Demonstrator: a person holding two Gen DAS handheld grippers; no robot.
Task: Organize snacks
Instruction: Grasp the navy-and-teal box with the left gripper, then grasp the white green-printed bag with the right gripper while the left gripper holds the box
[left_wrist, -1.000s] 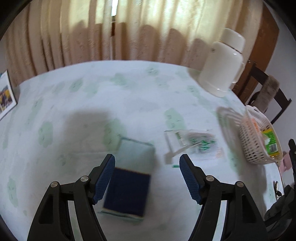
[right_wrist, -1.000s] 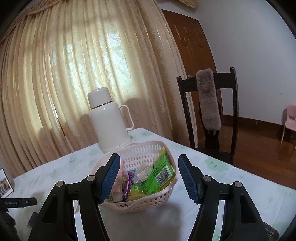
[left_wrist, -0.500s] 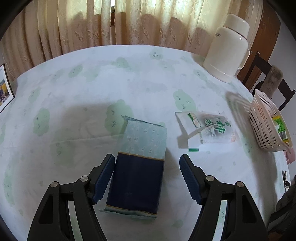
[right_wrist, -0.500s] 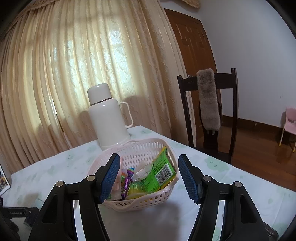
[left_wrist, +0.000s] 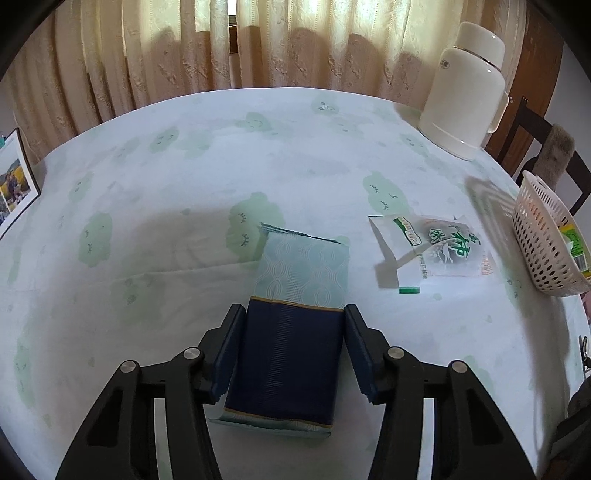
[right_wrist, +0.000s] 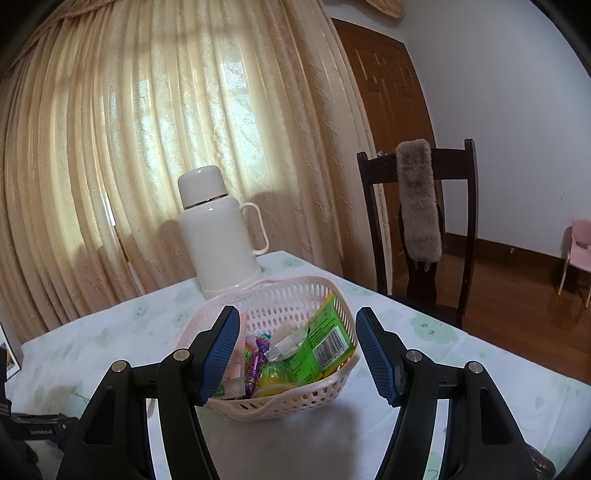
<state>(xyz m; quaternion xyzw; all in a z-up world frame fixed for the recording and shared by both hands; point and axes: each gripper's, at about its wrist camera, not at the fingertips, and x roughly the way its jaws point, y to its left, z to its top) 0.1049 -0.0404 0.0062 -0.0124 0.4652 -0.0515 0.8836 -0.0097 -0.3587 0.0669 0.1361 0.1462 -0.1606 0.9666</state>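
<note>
The left gripper (left_wrist: 291, 350) is straddling the navy-and-teal snack packet (left_wrist: 295, 321), which is lying flat on the tablecloth (left_wrist: 184, 166). The jaws have just been closing, and the pads are now sitting against the two long sides of the packet's dark half; contact appears made, so the packet is judged held but not yet lifted. The packet's long axis is running straight away from the gripper, in line with the fingers, so the grip is spanning its short width.

Relative to the packet, the white basket (left_wrist: 543, 236) is standing well to the right at the table edge, and a white-and-green snack bag (left_wrist: 432, 247) is lying between packet and basket. The coming move is judged to be a lift and a carry rightward over that bag.

The right gripper (right_wrist: 295, 350) is hovering with jaws wide and empty in front of the basket (right_wrist: 295, 291), which is already holding a green packet (right_wrist: 325, 347) and sweets. It is the nearer one to the basket.

A white thermos (left_wrist: 465, 92) is standing beyond the basket, with curtains (left_wrist: 258, 48) behind the table.
</note>
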